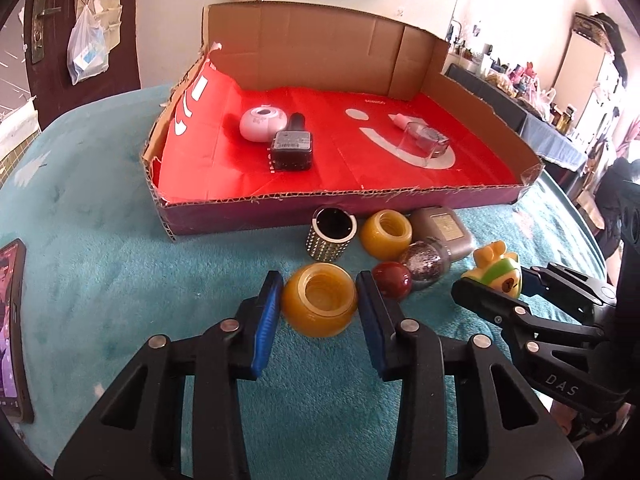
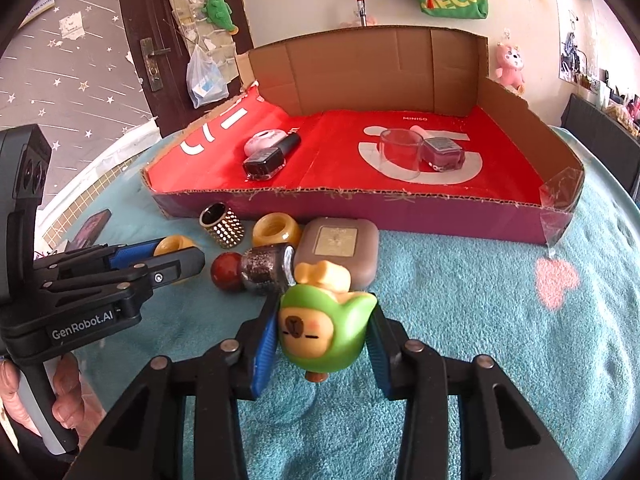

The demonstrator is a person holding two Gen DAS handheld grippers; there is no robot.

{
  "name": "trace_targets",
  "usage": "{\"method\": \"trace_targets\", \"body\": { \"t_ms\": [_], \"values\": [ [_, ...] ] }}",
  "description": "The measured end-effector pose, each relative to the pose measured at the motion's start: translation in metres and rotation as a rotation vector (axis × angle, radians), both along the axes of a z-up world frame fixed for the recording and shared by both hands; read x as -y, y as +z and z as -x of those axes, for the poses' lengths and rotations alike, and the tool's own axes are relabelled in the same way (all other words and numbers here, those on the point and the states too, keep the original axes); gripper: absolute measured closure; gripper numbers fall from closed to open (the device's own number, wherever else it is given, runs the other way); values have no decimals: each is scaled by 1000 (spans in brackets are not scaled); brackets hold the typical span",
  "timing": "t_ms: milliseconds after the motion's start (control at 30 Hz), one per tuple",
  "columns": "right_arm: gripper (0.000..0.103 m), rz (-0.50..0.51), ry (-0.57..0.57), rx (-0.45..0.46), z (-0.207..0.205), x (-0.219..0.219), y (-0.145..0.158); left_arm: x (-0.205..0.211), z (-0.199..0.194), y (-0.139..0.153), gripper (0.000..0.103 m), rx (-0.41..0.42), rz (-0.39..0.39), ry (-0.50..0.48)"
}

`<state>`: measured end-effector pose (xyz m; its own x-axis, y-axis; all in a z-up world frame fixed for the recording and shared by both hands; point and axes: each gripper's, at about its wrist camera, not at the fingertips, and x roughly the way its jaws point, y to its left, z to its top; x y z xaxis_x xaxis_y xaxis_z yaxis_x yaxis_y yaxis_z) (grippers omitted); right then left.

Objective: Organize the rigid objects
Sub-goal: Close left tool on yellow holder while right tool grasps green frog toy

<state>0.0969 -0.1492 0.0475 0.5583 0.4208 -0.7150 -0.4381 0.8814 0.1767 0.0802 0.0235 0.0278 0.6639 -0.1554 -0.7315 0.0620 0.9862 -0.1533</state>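
Teal plush cloth (image 1: 100,280) covers the work surface, and a cut-down cardboard tray (image 1: 280,210) with a red liner sits at its far side.

**Grip state.** Your left gripper (image 1: 319,304) has its blue pads closed against both sides of an amber ring-shaped jar (image 1: 319,299), which rests on the cloth. Your right gripper (image 2: 322,330) is clamped on a green capybara figurine (image 2: 320,326); whether it is clear of the cloth cannot be told.

**Remaining items.** Just before the tray's near wall lie a second amber jar (image 1: 386,234), a studded gold cup (image 1: 331,236), a dark red ball (image 1: 392,279), a glitter nail-polish bottle (image 1: 426,266) and a brown rounded case (image 1: 442,226). Inside the tray are a black nail-polish bottle (image 1: 291,146), a white round case (image 1: 262,122) and a clear cup (image 1: 426,144).

**Hazards.**
- The jar is round and smooth. Pads set low on its curve may squeeze it out as you lift.
- The ball lies touching or nearly touching the left gripper's right finger. Any sideways sweep will likely set it rolling.
- Both grippers work close together. Lift one at a time to avoid a collision.
- Raise each load above the tray's near wall before moving forward, or it may catch the rim.
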Motion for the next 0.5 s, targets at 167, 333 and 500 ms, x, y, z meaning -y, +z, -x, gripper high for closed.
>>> {"method": "trace_targets", "body": {
  "t_ms": [167, 333, 500],
  "values": [
    [60, -14, 9, 25, 4, 0, 10, 1, 4, 8, 67, 18, 5, -6],
    [60, -22, 13, 42, 5, -1, 16, 1, 6, 13, 67, 30, 14, -12],
    [60, -23, 13, 35, 5, -1, 15, 3, 6, 15, 67, 35, 17, -16]
  ]
}}
